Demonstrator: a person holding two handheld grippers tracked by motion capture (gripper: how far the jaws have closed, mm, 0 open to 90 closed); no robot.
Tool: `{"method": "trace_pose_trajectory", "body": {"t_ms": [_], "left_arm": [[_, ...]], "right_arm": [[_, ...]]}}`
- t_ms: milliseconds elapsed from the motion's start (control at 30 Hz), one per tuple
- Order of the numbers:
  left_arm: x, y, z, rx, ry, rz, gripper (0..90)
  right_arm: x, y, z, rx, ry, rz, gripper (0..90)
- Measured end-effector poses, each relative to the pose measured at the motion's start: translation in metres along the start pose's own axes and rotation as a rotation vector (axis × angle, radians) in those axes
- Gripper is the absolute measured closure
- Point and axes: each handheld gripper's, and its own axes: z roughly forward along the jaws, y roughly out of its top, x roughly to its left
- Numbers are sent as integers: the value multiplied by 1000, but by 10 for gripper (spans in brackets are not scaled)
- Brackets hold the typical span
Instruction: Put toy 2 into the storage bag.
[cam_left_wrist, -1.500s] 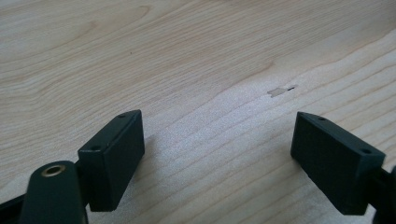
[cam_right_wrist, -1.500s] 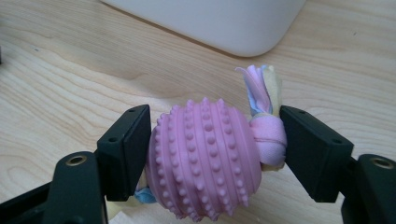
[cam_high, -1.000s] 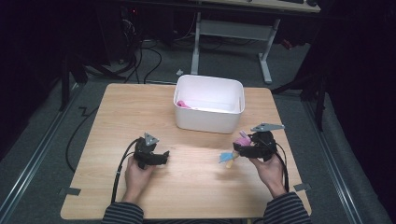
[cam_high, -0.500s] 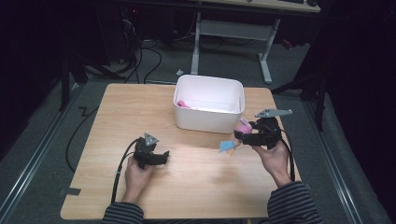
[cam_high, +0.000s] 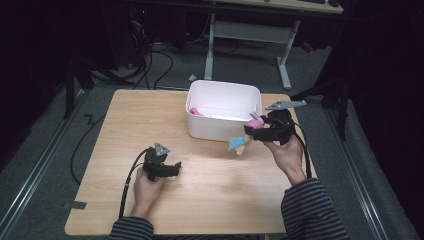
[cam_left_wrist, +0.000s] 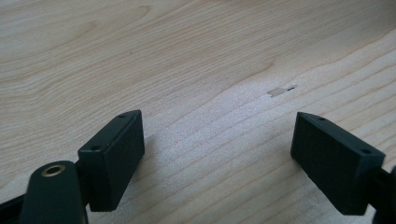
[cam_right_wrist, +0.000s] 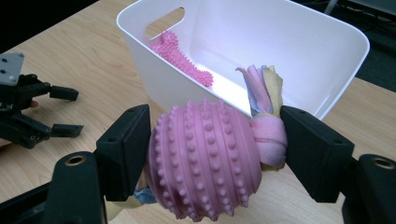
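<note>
Left hand-held gripper (cam_high: 172, 166) rests low on the wooden surface (cam_high: 120, 115) at near left, its jaws wide apart with bare wood between them in its own view; it looks parked, out of the way of the other hand's work. At centre, toward the far edge, stands a white bin (cam_high: 223, 132); inside it, against the left wall, lies a pink nubbed toy (cam_right_wrist: 184, 59). Right hand-held gripper (cam_high: 250, 132) is raised just beside the bin's near right corner, jaws clamped on a ball toy (cam_right_wrist: 205, 156): a pink studded ball threaded on a knotted fabric rope of pink, blue and yellow; the jaws press the ball on one side and the knot on the other, probably to keep it from slipping out; held level with the rim, it seems bound for the bin.
</note>
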Motion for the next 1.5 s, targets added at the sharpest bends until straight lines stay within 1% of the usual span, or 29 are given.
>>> {"method": "trace_pose_trajectory", "body": {"t_ms": [100, 300, 367, 467, 700, 833, 967, 1133, 1200, 1500], "left_arm": [[0, 0, 0, 0, 0, 0, 177], [0, 0, 0, 0, 0, 0, 177], [0, 0, 0, 0, 1, 0, 177], [0, 0, 0, 0, 1, 0, 177], [0, 0, 0, 0, 1, 0, 177], [0, 0, 0, 0, 1, 0, 177], [0, 0, 0, 0, 1, 1, 177], [0, 0, 0, 0, 1, 0, 177], [0, 0, 0, 0, 1, 0, 177], [0, 0, 0, 0, 1, 1, 177]], "right_arm": [[-2, 6, 3, -3, -5, -1, 274], [-10, 18, 9, -25, 5, 36, 274], [-12, 21, 11, -23, 5, 42, 274], [-15, 25, 14, -31, 17, 55, 274], [-17, 37, 23, -30, 13, 56, 273], [-19, 43, 29, -29, 11, 72, 273], [-21, 49, 33, -41, 4, 86, 273], [-22, 56, 42, -36, -3, 96, 273], [-23, 58, 47, -34, 4, 120, 273], [-22, 63, 69, -15, -3, 131, 271]]}}
